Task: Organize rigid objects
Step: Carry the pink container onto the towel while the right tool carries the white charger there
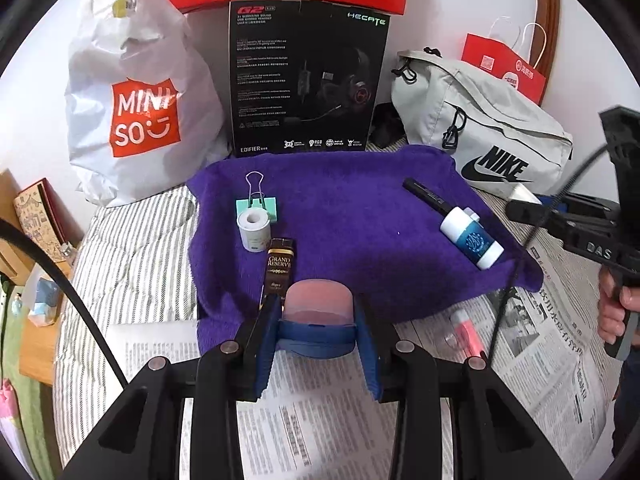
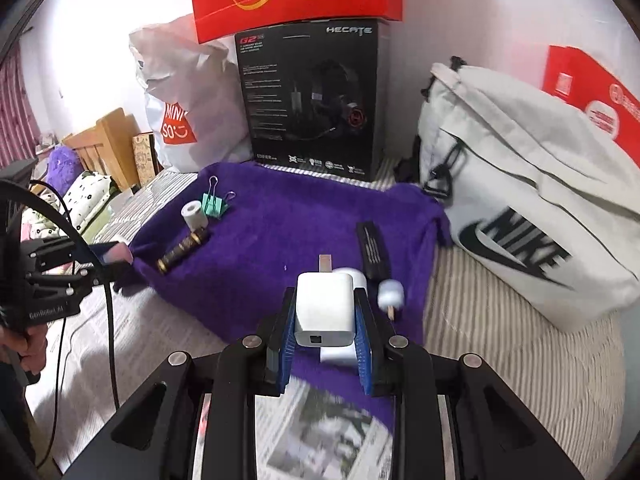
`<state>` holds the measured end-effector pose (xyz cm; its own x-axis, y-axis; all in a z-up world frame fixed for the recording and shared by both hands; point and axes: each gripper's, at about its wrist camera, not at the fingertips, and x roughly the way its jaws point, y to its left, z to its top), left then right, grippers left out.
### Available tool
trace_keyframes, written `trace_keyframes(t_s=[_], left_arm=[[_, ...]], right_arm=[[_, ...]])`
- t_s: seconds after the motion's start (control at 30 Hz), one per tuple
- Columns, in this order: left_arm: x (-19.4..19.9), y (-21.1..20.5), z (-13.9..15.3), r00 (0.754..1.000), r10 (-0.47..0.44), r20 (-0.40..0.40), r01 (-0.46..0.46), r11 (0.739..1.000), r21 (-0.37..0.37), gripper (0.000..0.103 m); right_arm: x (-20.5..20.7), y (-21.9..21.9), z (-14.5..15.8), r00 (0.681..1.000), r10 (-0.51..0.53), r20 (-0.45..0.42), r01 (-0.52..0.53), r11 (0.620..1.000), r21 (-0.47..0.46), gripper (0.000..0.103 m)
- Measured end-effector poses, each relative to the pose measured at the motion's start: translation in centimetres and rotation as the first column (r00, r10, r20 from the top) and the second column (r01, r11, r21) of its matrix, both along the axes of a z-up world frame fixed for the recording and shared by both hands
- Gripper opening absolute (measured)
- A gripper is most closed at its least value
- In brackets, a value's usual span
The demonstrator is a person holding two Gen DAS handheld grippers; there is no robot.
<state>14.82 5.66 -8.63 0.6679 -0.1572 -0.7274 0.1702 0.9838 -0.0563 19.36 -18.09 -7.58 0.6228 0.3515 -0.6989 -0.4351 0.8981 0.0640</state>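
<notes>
Two hand-held grippers hang above a purple towel (image 1: 360, 216) spread over newspaper (image 1: 552, 340) on a striped bed. The left gripper (image 1: 318, 320) is clamped on a small jar with a pink lid (image 1: 320, 300) and a blue base, held at the towel's near edge. The right gripper (image 2: 324, 312) is clamped on a white charger block (image 2: 324, 306), its metal prongs pointing away from the camera, over the towel's near right part.

On the towel lie a green binder clip (image 1: 260, 202) touching a small white roll of tape (image 1: 253, 228), and just beside the roll a dark tube (image 1: 280, 268) with gold lettering. Toward the right side rest a black pen (image 1: 424, 196) and a white bottle with a blue label (image 1: 472, 242), the pen's end meeting the bottle's cap.

A pink highlighter (image 1: 464, 330) lies on the newspaper (off the towel). Behind stand a white shopping bag (image 1: 136, 92), a black headset box (image 1: 308, 80) and a grey sports bag (image 1: 480, 124). A person's hand (image 1: 616, 308) grips the right handle.
</notes>
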Motion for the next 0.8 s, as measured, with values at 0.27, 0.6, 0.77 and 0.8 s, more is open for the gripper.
trace_keyframes(t_s=[0.27,0.6,0.77,0.8], left_arm=[[2.8,0.1,-1.0,1.0,0.002,-0.024,-0.002,1.0,-0.002,0.035],[5.0,0.4,-2.2,0.999,0.01,-0.053,-0.01,1.0,0.001,0.035],[5.4,1.0,-2.7,0.998,0.021,-0.062,-0.021,1.0,0.002,0.035],[5.4,1.1,-2.7,0.998,0.024,-0.062,-0.024,1.0,-0.001,0.035]], right_arm=[[5.7,2.6,-1.4,0.998,0.048,-0.036,-0.049,0.998,-0.034,0.026],[10.3,4.8,-4.4,0.99,0.078,-0.113,-0.09,0.991,-0.097,0.026],[11.3,5.1,-5.9,0.984,0.077,-0.158,-0.097,0.987,-0.124,0.026],[11.4,5.2,-6.1,0.983,0.08,-0.165,-0.102,0.986,-0.129,0.026]])
